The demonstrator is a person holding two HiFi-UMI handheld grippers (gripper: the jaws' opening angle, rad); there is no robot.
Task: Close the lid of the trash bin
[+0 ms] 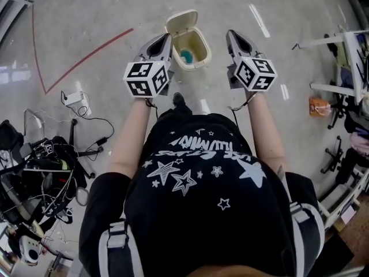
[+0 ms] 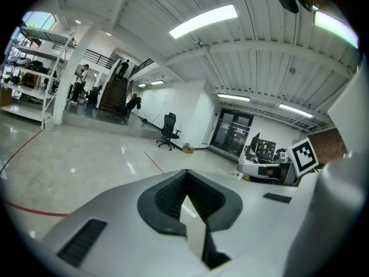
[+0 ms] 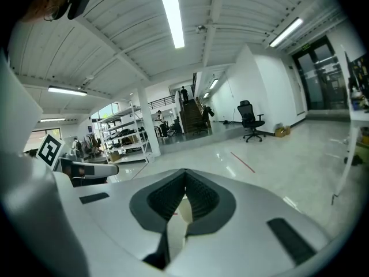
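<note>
A small cream trash bin [image 1: 196,53] stands on the floor ahead of me. Its flip lid [image 1: 180,22] is up and tilted back at the far side, and something blue [image 1: 185,56] lies inside. My left gripper [image 1: 167,37] hovers just left of the bin and my right gripper [image 1: 230,33] just right of it; neither touches the bin. In the left gripper view the left gripper [image 2: 185,173] has its dark pads meeting at the tips, with nothing held. The right gripper [image 3: 185,172] looks the same in the right gripper view.
A tangle of cables and gear [image 1: 40,166] lies on the floor at my left, with a white adapter [image 1: 74,98] near it. Red floor tape [image 1: 86,59] runs at the left. An orange packet [image 1: 319,106] and white racks [image 1: 346,68] stand at the right.
</note>
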